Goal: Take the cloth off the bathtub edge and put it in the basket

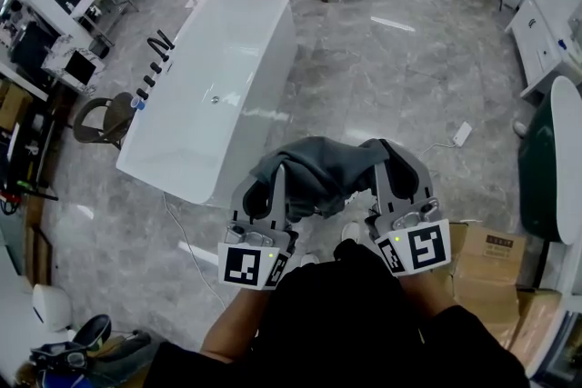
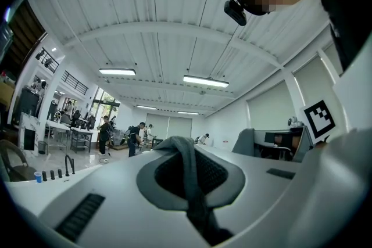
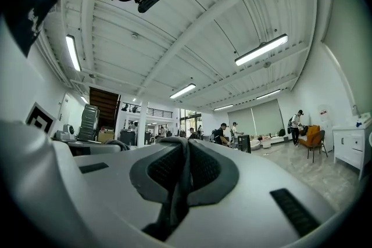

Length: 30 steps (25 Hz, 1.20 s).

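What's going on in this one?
A person stands near a white bathtub, holding a bunched grey cloth between two hand-held grippers. The left gripper and the right gripper are each shut on a fold of the cloth, which is clear of the tub, in the air above the floor. No basket is clearly in view.

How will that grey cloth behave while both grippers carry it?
Probably floppy: the cloth sags and bunches between the left gripper and right gripper. Likely light, since thin pinched folds hold it.
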{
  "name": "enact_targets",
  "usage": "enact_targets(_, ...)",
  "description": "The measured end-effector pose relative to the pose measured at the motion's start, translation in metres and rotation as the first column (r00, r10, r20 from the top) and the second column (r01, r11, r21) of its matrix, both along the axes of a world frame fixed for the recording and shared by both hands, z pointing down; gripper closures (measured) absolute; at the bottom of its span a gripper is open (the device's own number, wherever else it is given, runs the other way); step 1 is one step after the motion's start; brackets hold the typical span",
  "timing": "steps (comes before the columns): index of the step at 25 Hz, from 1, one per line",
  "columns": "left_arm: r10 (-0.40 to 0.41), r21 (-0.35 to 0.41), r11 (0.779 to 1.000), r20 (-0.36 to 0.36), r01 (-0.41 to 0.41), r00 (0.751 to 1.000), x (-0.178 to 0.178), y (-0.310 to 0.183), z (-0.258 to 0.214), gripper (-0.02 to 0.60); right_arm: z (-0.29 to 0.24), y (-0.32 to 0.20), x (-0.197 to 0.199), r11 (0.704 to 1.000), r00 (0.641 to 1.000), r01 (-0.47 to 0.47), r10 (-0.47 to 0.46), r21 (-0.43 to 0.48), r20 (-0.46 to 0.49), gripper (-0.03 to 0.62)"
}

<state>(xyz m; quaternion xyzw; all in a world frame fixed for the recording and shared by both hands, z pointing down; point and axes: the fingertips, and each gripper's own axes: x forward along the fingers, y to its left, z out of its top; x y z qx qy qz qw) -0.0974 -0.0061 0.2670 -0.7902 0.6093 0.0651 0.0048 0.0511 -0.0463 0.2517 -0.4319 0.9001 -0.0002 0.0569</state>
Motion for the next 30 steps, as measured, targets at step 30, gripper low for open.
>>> enact_targets(30,-0.089,0.018,0.996,0.014,0.089,0.996,-0.002,-0.05,-0.013,0.56,-0.034,-0.045,-0.025,0.99,0.987,0.141,-0.142,0.015,0.074,0.56)
